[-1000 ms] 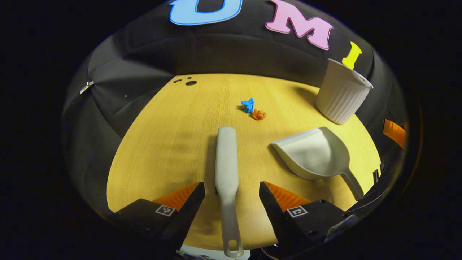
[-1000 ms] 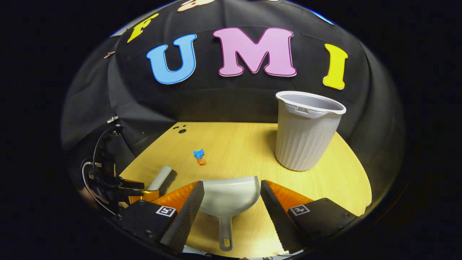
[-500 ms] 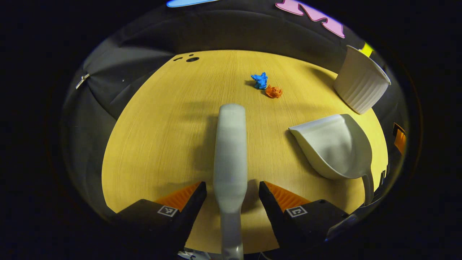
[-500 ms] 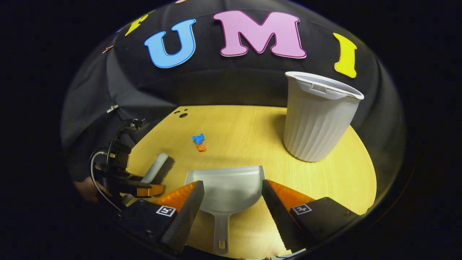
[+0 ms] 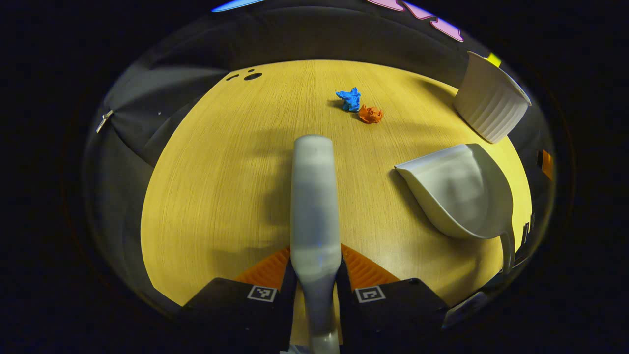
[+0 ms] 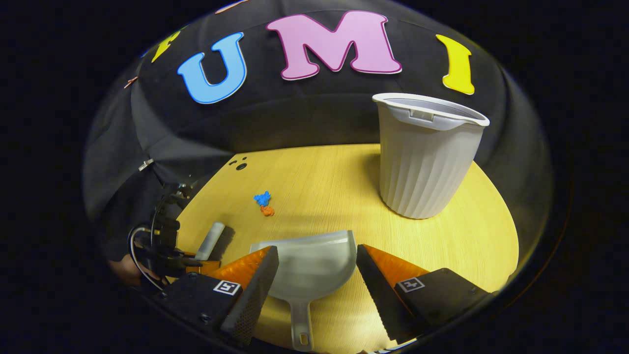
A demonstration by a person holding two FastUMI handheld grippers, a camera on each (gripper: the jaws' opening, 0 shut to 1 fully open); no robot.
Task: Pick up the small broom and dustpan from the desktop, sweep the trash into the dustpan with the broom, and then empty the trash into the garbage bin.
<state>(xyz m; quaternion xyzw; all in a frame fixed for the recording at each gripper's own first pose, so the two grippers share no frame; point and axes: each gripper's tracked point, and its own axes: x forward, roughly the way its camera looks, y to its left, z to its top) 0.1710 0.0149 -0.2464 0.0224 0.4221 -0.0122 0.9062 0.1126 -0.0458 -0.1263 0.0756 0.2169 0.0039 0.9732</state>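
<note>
In the left gripper view my left gripper (image 5: 314, 260) is shut on the grey broom (image 5: 313, 196), clamping it where the head narrows into the handle; the broom points away over the yellow desktop (image 5: 221, 172). Blue trash (image 5: 349, 99) and orange trash (image 5: 370, 114) lie ahead of it. The grey dustpan (image 5: 457, 189) rests to the right. In the right gripper view my right gripper (image 6: 317, 268) stands open, fingers either side of the dustpan (image 6: 309, 265), whose handle (image 6: 300, 324) points toward me. The left gripper (image 6: 169, 246) with the broom (image 6: 210, 240) shows at far left.
A ribbed grey garbage bin (image 6: 425, 157) stands upright at the back right of the desktop (image 6: 319, 187), also seen as the bin (image 5: 489, 105) in the left gripper view. Small dark holes (image 5: 251, 76) mark the far left of the desktop. Black cloth walls surround it.
My left gripper has moved forward over the broom and gone from open to shut on it. The right gripper stayed open around the dustpan, shifting slightly.
</note>
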